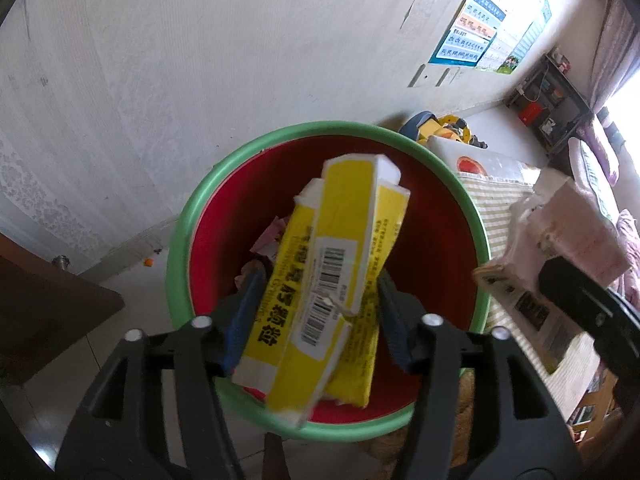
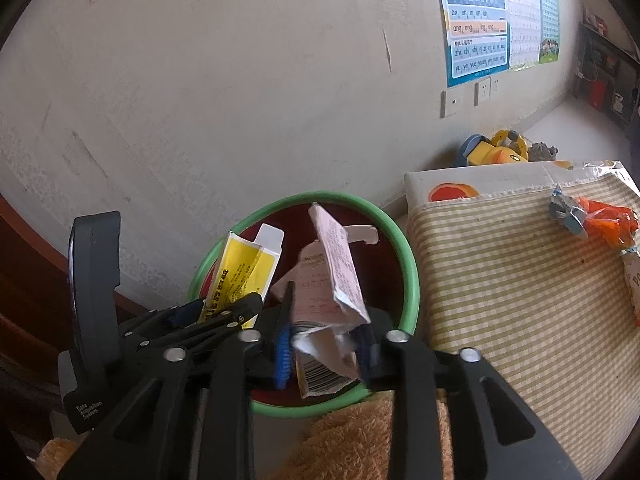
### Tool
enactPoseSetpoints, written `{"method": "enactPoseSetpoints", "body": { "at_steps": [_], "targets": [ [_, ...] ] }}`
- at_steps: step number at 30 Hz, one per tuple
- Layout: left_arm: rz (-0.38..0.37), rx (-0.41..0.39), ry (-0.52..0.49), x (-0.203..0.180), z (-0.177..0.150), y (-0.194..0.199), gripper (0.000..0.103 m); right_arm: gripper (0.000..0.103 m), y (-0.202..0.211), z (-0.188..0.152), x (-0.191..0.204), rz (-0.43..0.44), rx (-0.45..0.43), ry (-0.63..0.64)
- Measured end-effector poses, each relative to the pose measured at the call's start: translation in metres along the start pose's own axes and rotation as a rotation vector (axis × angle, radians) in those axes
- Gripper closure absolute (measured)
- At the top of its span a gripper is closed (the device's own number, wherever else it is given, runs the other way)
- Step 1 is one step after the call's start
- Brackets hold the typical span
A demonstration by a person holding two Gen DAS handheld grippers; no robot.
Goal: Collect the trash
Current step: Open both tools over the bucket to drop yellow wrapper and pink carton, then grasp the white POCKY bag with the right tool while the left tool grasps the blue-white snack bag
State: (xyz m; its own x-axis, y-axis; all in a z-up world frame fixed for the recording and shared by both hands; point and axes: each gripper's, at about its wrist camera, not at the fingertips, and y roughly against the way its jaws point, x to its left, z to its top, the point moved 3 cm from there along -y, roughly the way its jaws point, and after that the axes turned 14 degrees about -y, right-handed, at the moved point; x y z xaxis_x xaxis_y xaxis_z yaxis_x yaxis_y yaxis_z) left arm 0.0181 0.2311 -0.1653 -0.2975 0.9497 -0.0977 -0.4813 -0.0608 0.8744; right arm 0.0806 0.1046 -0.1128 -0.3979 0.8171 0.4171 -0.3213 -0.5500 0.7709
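A bin with a green rim [image 1: 208, 184] and a red inside stands on the floor by the wall. My left gripper [image 1: 320, 304] hangs over it, jaws apart. Yellow cartons [image 1: 320, 280] with barcode labels sit loosely between its blue pads [image 1: 246, 312], tilted into the bin. In the right wrist view, my right gripper [image 2: 324, 340] is over the same bin's rim [image 2: 412, 272]. A crumpled pink carton [image 2: 336, 280] stands between its open pads [image 2: 282, 352]. The pink carton [image 1: 568, 224] also shows at the right of the left wrist view. The yellow cartons [image 2: 240, 268] show at the left of the right wrist view.
Right of the bin is a low surface under a striped cloth [image 2: 520, 280], with an orange wrapper [image 2: 612, 220] and a grey-blue scrap [image 2: 564, 212] on it. A yellow toy [image 2: 500, 152] lies behind it. Dark wooden furniture [image 1: 40, 304] is at the left, and a fuzzy orange mat [image 2: 360, 440] lies below.
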Motion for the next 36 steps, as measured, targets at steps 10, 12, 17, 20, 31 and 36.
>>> {"method": "enactPoseSetpoints", "body": {
  "at_steps": [10, 12, 17, 20, 31, 36],
  "targets": [
    [0.01, 0.002, 0.007, 0.0, -0.001, 0.006, 0.03, 0.059, 0.017, 0.004, -0.015, 0.007, -0.033, -0.034],
    [0.02, -0.001, -0.015, -0.005, -0.001, 0.008, 0.03, 0.058, 0.026, 0.006, -0.03, -0.013, -0.056, -0.051],
    [0.036, -0.005, -0.069, -0.017, 0.001, 0.012, 0.03, 0.054, 0.063, 0.019, -0.118, -0.165, -0.143, -0.159],
    [0.043, -0.007, -0.089, -0.026, 0.002, 0.013, 0.03, 0.053, 0.086, 0.028, -0.196, -0.293, -0.19, -0.301],
    [-0.005, -0.026, -0.197, -0.098, 0.019, 0.021, 0.03, 0.053, 0.049, 0.058, -0.352, -0.486, -0.039, -0.435],
    [-0.049, -0.047, -0.258, -0.147, 0.039, 0.018, 0.03, 0.069, 0.047, 0.057, -0.355, -0.458, -0.058, -0.414]
  ]
}}
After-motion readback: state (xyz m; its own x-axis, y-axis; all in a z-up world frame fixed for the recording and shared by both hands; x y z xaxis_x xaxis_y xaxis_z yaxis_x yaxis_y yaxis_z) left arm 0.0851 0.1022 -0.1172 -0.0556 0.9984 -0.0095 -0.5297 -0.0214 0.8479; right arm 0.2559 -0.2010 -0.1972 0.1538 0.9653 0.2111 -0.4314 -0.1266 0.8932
